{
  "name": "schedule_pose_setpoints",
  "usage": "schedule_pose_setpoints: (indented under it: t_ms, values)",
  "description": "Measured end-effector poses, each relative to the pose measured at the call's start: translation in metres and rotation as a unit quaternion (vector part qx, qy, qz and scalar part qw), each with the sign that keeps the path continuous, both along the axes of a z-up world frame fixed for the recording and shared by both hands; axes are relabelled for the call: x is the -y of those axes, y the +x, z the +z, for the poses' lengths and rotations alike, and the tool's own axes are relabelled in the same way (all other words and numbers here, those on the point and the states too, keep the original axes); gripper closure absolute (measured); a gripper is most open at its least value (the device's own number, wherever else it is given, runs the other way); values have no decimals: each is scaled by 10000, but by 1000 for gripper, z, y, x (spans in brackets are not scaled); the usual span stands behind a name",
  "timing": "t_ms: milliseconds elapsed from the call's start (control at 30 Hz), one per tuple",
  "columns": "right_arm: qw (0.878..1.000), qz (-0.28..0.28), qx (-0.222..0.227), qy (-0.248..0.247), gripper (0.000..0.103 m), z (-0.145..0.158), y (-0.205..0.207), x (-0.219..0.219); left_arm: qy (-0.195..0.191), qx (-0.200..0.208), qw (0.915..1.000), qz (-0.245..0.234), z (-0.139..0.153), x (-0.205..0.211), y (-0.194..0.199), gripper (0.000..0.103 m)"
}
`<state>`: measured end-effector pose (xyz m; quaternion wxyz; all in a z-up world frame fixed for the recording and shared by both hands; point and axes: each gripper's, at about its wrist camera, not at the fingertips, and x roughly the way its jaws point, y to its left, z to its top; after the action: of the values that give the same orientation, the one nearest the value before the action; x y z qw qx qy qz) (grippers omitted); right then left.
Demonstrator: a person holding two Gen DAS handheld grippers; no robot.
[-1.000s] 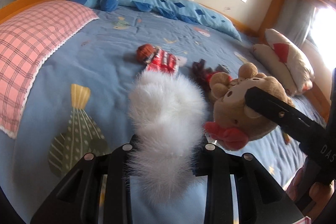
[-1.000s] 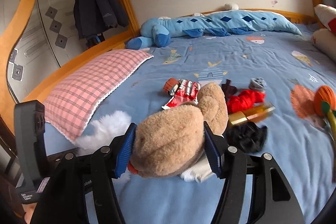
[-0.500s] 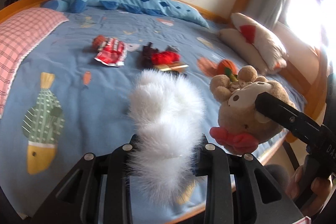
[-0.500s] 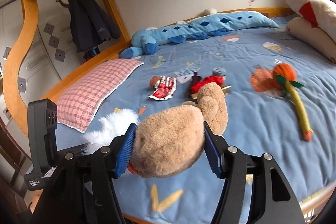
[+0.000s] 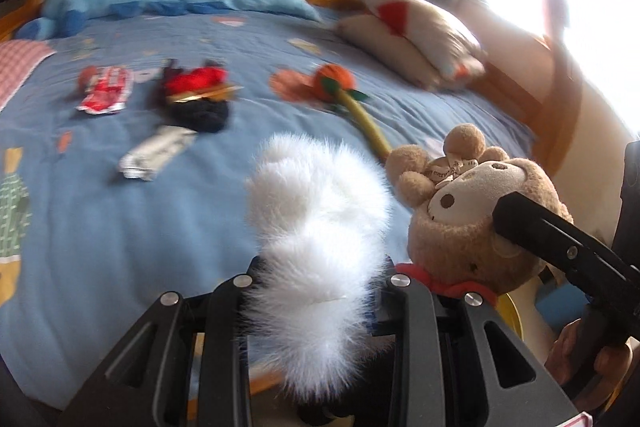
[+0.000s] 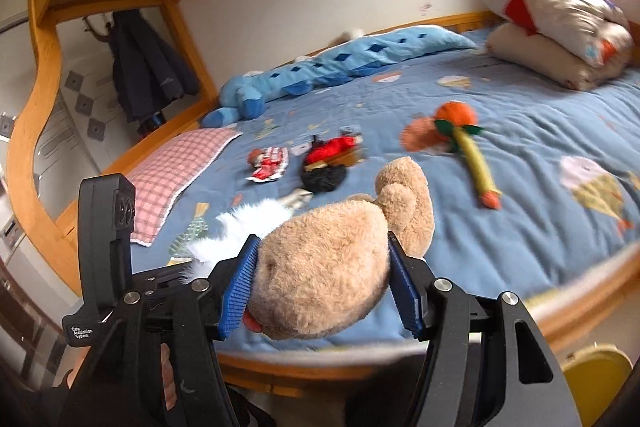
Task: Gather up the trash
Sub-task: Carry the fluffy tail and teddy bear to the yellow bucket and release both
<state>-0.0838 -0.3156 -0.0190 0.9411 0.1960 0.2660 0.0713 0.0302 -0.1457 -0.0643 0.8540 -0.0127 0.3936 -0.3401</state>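
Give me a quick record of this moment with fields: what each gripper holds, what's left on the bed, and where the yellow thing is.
left gripper: shut on white fluffy toy
right gripper: shut on brown teddy bear
on the bed: red-and-white wrapper, silvery wrapper, red cloth, black cloth, carrot toy
yellow object: past the bed's edge, only partly visible

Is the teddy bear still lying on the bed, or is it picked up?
Picked up. The right gripper is shut on the teddy bear, its blue pads pressing both sides, and the bear hangs off the bed.
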Motion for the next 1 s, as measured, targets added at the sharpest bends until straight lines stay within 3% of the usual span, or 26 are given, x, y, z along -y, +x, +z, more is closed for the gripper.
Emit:
schedule_pose_setpoints:
  t_ms: [267,433,567,800,1000]
  values:
    - [9968,-763,-200,-133,43,-7,-64,45,-74,58,9961,-876,2,66,-37,73]
    - [9912,-1235,-372,-283,43,-15,-110,66,7,20,9887,-1496,-3,108,-66,73]
    - [9844,-1666,-535,-202,43,-25,-149,89,105,-76,9786,-2054,-13,144,-94,73]
    - [9612,-2564,-1014,44,43,-58,-221,127,326,-372,9518,-3028,-38,210,-148,73]
    - [9440,-2978,-1396,259,43,-93,-254,150,667,-707,9340,-3438,-69,253,-180,73]
